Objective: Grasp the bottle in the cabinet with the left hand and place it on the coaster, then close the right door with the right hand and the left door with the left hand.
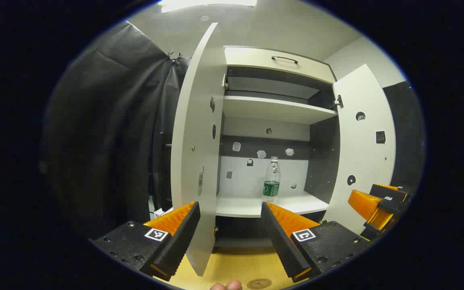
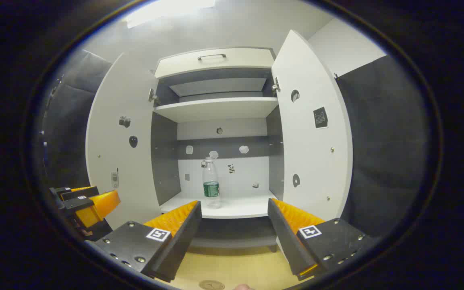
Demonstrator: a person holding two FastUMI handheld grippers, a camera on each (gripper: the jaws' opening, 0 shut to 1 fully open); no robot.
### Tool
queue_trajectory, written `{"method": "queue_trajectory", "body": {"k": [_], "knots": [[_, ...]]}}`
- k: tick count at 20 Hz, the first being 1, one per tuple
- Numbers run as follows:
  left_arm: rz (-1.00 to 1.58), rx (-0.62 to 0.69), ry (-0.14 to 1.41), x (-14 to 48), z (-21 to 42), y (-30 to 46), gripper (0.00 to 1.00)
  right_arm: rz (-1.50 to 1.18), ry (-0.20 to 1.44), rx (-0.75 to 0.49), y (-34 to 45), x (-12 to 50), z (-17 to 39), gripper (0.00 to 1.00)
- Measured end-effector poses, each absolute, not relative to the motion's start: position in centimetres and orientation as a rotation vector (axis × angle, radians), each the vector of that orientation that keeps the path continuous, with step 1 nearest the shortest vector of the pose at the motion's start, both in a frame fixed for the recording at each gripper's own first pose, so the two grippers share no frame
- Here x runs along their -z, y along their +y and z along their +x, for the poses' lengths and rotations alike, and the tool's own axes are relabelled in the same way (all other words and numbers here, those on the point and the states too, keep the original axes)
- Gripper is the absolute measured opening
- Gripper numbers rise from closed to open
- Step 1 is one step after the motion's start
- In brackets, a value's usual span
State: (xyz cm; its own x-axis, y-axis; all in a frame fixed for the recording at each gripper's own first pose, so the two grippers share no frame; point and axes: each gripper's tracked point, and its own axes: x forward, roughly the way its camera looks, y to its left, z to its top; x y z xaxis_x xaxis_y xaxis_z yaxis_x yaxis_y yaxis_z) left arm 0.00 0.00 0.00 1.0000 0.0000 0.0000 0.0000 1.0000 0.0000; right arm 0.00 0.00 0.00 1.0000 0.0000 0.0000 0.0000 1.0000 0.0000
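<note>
while both hand-held grippers [image 1: 230,209] [image 2: 235,207] gape empty, bottle [image 1: 271,179] seemingly stands untouched.

So the cabinet [image 2: 216,121] sits straight ahead with both doors swung wide, left door [image 2: 115,141] on one side and right door [image 2: 312,133] on the other. The bottle [image 2: 211,183] stands upright on the lower shelf [image 2: 240,207], roughly mid-shelf and well in from both side walls. There's another shelf [image 2: 216,108] above it and a drawer [image 2: 216,60] on top of that. Down below, in front of the cabinet, the coaster [image 1: 259,283] lies flat on the table [image 2: 236,266]. Both grippers hang back in front of the opening, left gripper [image 1: 230,215] beside the right gripper [image 2: 234,213].
</note>
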Motion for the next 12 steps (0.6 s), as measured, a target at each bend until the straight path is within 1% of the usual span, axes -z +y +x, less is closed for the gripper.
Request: {"method": "queue_trajectory", "body": {"k": [1, 2, 3, 4, 8, 9, 10, 11, 12], "knots": [[0.01, -0.004, -0.004, -0.1, 0.2, 0.1, 0.93, -0.004, 0.003, 0.005, -0.1, 0.0, 0.2, 0.98], [0.018, -0.004, -0.007, -0.1, 0.1, 0.0, 0.93, -0.009, 0.001, 0.006, -0.1, 0.0, 0.3, 1.0], [0.024, -0.003, -0.011, -0.1, 0.1, -0.1, 0.93, -0.011, -0.004, 0.007, -0.1, -0.1, 0.3, 1.0], [0.03, -0.001, -0.012, -0.1, 0.1, -0.2, 0.96, -0.013, -0.004, 0.006, 0.0, -0.1, 0.3, 1.0], [0.044, -0.001, -0.018, -0.2, 0.2, -0.7, 0.96, -0.017, 0.008, 0.007, -0.1, 0.3, 0.9, 1.0], [0.045, -0.002, -0.021, -0.3, 0.3, -0.7, 0.96, -0.018, 0.011, 0.007, 0.0, 0.4, 1.0, 0.96], [0.045, -0.004, -0.024, -0.4, 0.3, -0.7, 0.96, -0.016, 0.008, 0.005, 0.0, 0.3, 1.1, 1.0], [0.042, -0.003, -0.024, -0.4, 0.3, -0.7, 0.96, -0.016, 0.008, 0.005, 0.0, 0.3, 1.2, 1.0], [0.041, -0.006, -0.024, -0.4, 0.3, -0.7, 0.96, -0.017, 0.006, 0.005, 0.0, 0.3, 1.2, 0.96]]}}
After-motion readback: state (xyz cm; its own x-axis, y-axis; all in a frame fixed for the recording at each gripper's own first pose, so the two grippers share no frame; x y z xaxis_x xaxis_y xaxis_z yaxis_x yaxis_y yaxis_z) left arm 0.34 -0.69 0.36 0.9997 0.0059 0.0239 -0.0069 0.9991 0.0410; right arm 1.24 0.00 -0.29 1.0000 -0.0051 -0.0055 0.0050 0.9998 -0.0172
